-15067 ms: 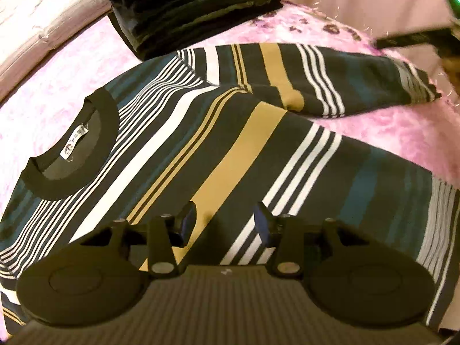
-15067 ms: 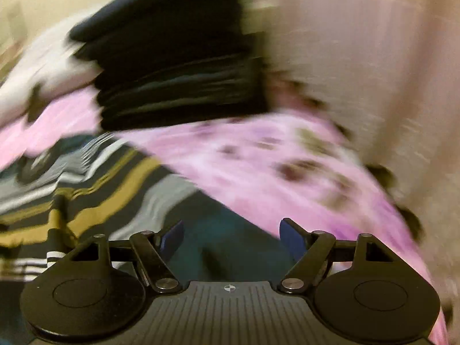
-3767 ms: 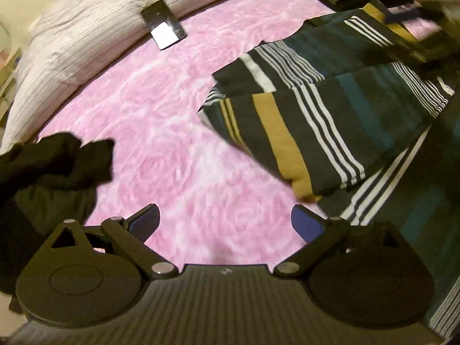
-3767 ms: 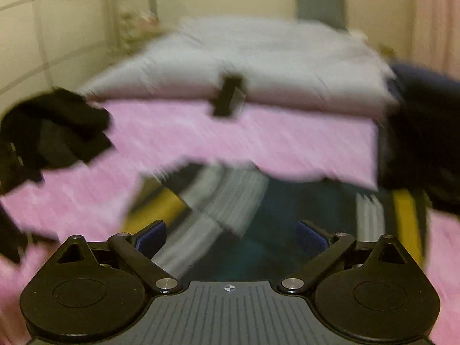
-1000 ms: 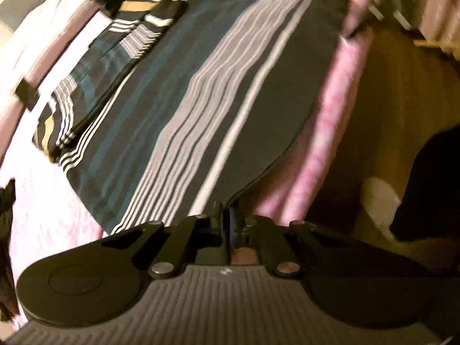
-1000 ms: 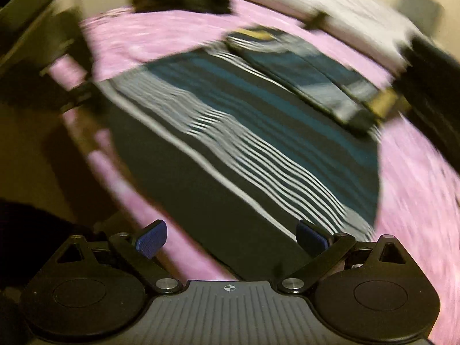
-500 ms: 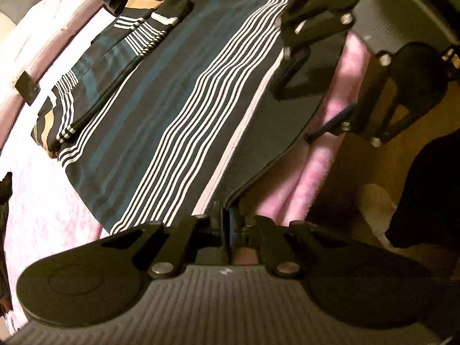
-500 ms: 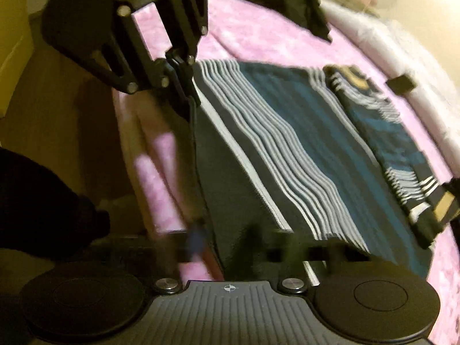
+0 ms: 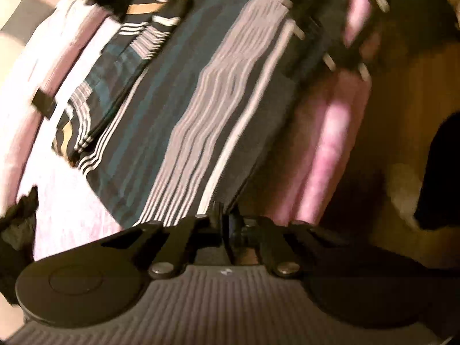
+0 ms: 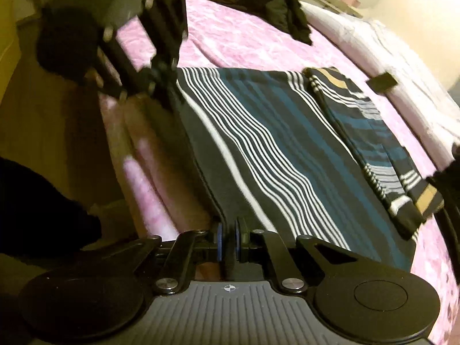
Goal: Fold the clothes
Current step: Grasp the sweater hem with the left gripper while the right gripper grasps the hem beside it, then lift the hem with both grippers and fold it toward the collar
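Striped sweater (image 10: pixel 276 155) on the pink bed (image 10: pixel 244 37), half folded, both hem corners pinched.

Sleeves already lie folded across the far part of the body; folding the hem end over them appears to be what is left. Left tool (image 9: pixel 225 224) is pressed together on one hem corner, right tool (image 10: pixel 227 243) on the other, at the bed's near edge with floor just below. Beyond the sweater, open pink cover offers room, though a dark clothes pile (image 10: pixel 264 5) and a small dark object (image 10: pixel 382 82) sit farther off.
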Demonstrator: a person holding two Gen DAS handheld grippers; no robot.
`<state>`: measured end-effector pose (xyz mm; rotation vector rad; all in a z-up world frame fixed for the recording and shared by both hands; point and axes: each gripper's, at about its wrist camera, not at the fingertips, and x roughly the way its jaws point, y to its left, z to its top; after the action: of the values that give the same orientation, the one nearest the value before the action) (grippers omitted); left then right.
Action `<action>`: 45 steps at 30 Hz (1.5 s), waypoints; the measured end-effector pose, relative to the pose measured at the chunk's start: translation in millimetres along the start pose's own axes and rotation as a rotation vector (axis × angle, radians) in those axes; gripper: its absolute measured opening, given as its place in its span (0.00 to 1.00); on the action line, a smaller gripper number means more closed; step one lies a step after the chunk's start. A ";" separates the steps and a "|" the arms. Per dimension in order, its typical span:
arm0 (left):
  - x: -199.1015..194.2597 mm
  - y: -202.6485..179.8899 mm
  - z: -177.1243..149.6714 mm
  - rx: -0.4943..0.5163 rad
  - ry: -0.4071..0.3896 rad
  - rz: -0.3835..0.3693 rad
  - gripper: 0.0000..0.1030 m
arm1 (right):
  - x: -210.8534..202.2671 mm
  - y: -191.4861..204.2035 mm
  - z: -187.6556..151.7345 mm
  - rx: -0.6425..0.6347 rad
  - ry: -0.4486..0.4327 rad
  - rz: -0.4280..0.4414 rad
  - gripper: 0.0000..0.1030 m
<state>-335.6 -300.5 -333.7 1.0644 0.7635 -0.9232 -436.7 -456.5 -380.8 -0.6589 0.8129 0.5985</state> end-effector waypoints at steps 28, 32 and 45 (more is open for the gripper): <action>13.6 -9.4 -24.8 0.123 0.080 0.096 0.08 | -37.6 -76.3 -91.5 -0.062 0.188 -0.217 0.01; -2.0 -4.6 -25.0 0.129 0.053 0.065 0.02 | -59.3 -85.5 -77.3 -0.071 0.173 -0.209 0.01; -117.9 -1.0 -45.3 0.127 0.002 -0.078 0.00 | -164.1 -14.2 -85.7 -0.010 0.227 0.019 0.01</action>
<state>-390.2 -228.4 -245.5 1.1533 0.7602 -1.0480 -555.9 -565.2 -288.8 -0.7375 1.0287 0.5512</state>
